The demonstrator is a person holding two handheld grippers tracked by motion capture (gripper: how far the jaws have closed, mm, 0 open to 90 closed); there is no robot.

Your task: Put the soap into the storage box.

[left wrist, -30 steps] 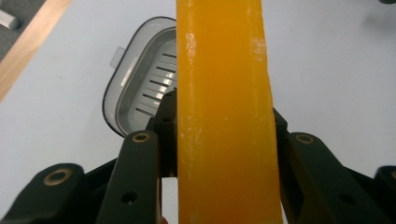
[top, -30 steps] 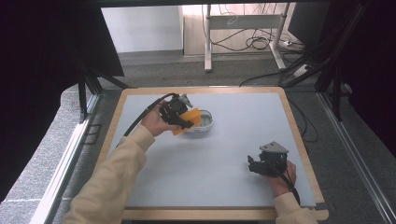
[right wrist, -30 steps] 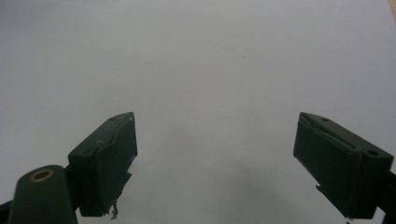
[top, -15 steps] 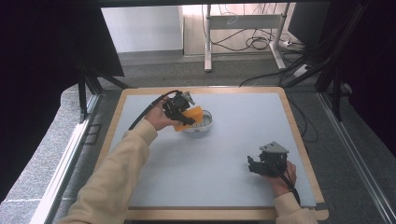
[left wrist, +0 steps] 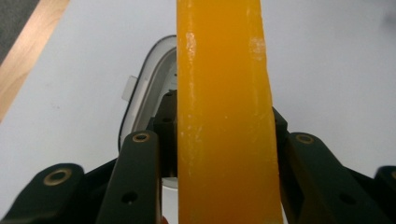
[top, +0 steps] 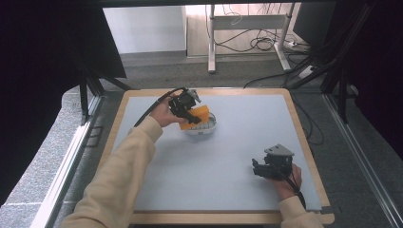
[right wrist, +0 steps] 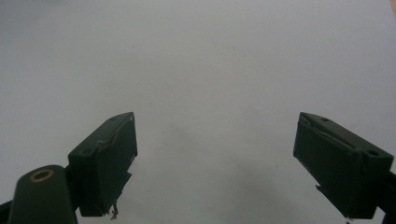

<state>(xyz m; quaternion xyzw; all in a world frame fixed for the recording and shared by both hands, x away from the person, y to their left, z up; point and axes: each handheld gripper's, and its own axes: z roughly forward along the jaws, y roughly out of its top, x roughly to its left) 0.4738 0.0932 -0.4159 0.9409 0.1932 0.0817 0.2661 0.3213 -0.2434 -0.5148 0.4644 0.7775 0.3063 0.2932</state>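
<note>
1. Orange sponge (left wrist: 223, 116) is clamped between the jaws of the left gripper (top: 189, 110) and held just over the white bowl (top: 203, 127), at the far left part of the table (top: 228, 156). Whether it touches the bowl cannot be told.
2. Step judged in hand: sponge being brought to the bowl, for wiping it or for dropping it in; which one cannot be told.
3. Next move, if wiping: sponge is to be pressed onto the bowl's inside with the grip kept shut. If placing: jaws are to be spread over the bowl's middle. The bowl looks light and may slide when pushed.
4. Left forearm is stretched forward across the table, sleeve in cream; the gripper is tipped down toward the bowl.
5. Right gripper (top: 267, 167) is parked near the table's near right corner, well apart from the bowl, jaws spread wide over bare table, nothing held.
</note>
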